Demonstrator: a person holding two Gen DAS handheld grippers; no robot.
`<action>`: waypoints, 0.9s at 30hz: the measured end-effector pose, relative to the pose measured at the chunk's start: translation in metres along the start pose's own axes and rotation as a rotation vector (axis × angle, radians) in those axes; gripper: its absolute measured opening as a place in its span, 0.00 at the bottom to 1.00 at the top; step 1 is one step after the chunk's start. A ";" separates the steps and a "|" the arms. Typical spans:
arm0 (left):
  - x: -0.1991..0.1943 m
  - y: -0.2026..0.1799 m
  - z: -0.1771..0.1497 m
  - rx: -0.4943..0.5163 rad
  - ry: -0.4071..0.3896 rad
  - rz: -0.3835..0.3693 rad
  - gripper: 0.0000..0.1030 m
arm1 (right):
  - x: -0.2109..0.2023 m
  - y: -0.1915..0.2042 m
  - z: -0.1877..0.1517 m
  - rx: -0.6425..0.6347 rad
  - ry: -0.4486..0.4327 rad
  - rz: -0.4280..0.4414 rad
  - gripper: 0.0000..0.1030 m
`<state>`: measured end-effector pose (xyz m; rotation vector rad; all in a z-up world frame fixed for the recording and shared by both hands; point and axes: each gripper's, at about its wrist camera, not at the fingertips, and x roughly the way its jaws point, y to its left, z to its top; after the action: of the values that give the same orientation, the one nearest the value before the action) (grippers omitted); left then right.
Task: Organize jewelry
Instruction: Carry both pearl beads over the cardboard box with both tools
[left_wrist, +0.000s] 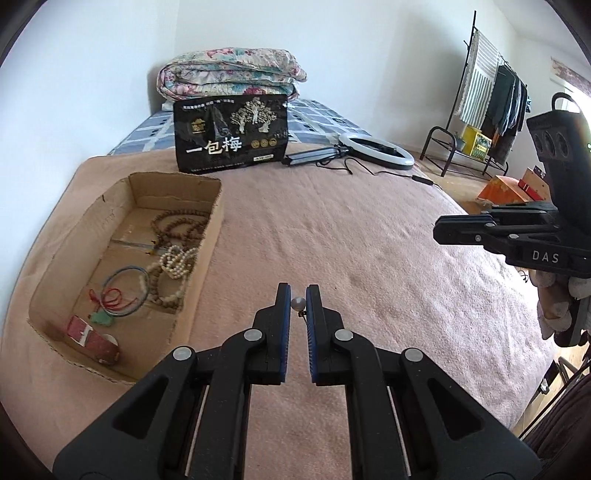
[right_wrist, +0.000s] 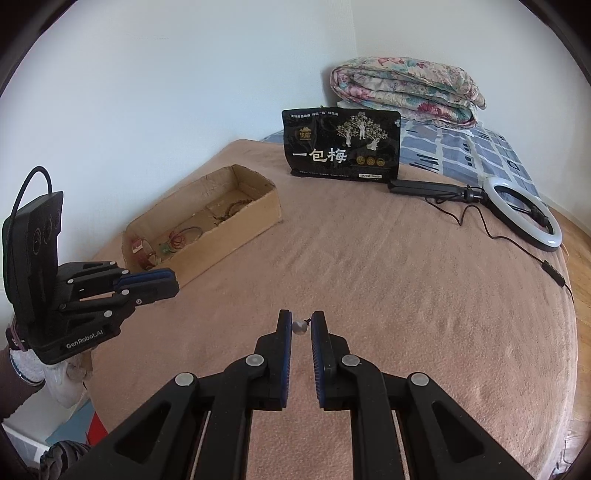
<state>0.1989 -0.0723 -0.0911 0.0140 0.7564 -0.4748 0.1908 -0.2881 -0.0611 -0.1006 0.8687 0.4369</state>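
My left gripper (left_wrist: 298, 295) is shut on a small pearl earring (left_wrist: 297, 304), held at the fingertips above the pink blanket. My right gripper (right_wrist: 300, 320) is shut on a second pearl earring (right_wrist: 299, 327) in the same way. An open cardboard box (left_wrist: 208, 236) lies to the left of the left gripper. It holds wooden bead strings (left_wrist: 177, 225), a white bead bracelet (left_wrist: 176, 263), a blue bangle (left_wrist: 125, 291) and a green pendant on red cord (left_wrist: 103, 318). The right wrist view shows the box (right_wrist: 236, 236) beyond the left gripper (right_wrist: 173, 282). The right gripper (left_wrist: 437, 229) appears at the right edge of the left wrist view.
A black snack bag (left_wrist: 231, 134) stands at the back of the pink blanket (left_wrist: 332, 229), with a folded floral quilt (left_wrist: 229, 75) behind it. A ring light (left_wrist: 376, 151) and its cable lie at the back right. A clothes rack (left_wrist: 487, 99) stands beyond the bed.
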 end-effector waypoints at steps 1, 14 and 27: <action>-0.003 0.006 0.002 -0.006 -0.006 0.008 0.06 | 0.000 0.004 0.003 -0.006 -0.002 0.003 0.08; -0.025 0.096 0.028 -0.099 -0.050 0.113 0.06 | 0.008 0.058 0.037 -0.058 -0.025 0.057 0.08; -0.015 0.148 0.060 -0.129 -0.051 0.145 0.06 | 0.046 0.116 0.074 -0.105 -0.026 0.124 0.08</action>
<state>0.2912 0.0555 -0.0605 -0.0630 0.7293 -0.2873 0.2222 -0.1487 -0.0371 -0.1377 0.8287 0.5990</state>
